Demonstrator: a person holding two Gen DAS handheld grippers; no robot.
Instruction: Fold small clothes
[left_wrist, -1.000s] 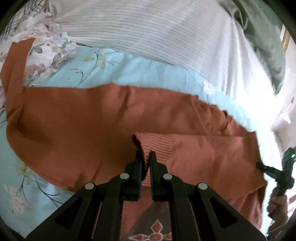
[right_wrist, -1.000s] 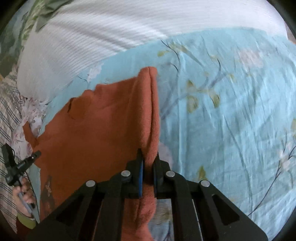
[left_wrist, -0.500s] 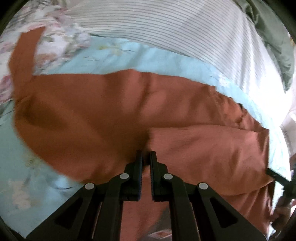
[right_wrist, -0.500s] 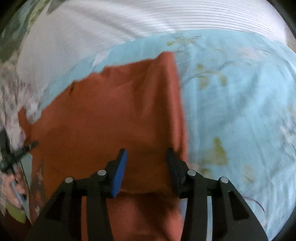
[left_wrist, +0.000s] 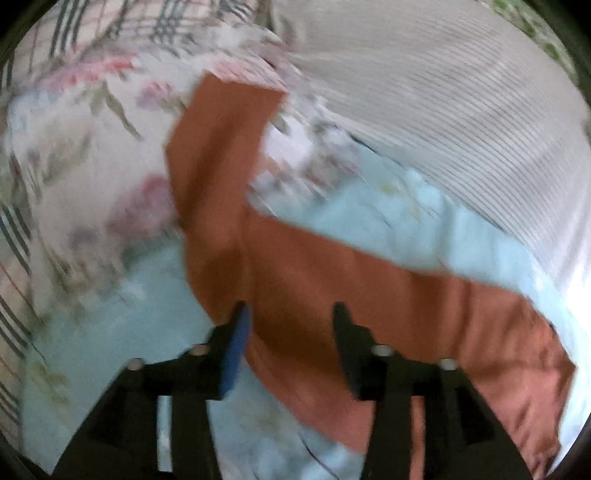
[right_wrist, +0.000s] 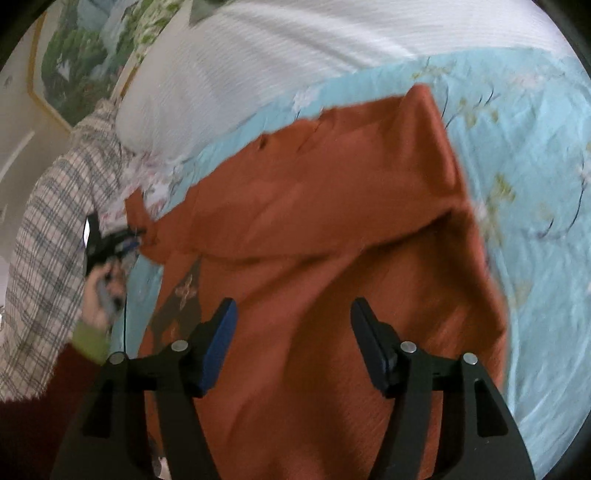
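A rust-orange knit sweater (right_wrist: 332, 229) lies spread on a light blue floral bedsheet (right_wrist: 524, 192). One sleeve is folded across its body. The other sleeve (left_wrist: 218, 147) stretches up and away over a floral pillow in the blurred left wrist view. My left gripper (left_wrist: 288, 325) hovers over the sweater near that sleeve's root; its jaws are opening and the pads touch no cloth. Above the folded part, my right gripper (right_wrist: 293, 325) has its jaws opening too, with the sweater below them, not pinched. The left gripper (right_wrist: 110, 240) also shows at the far left of the right wrist view, in a hand.
A white ribbed duvet (right_wrist: 295, 55) is heaped at the back. A floral pillow (left_wrist: 92, 155) and a plaid cloth (right_wrist: 48, 258) lie on the left. A framed picture (right_wrist: 74, 62) hangs on the wall. A dark red sleeve with a green cuff (right_wrist: 88, 339) reaches in.
Both grippers let go of the folded sleeve and opened. The left one swung left toward the other sleeve. The right one drew back over the sweater.
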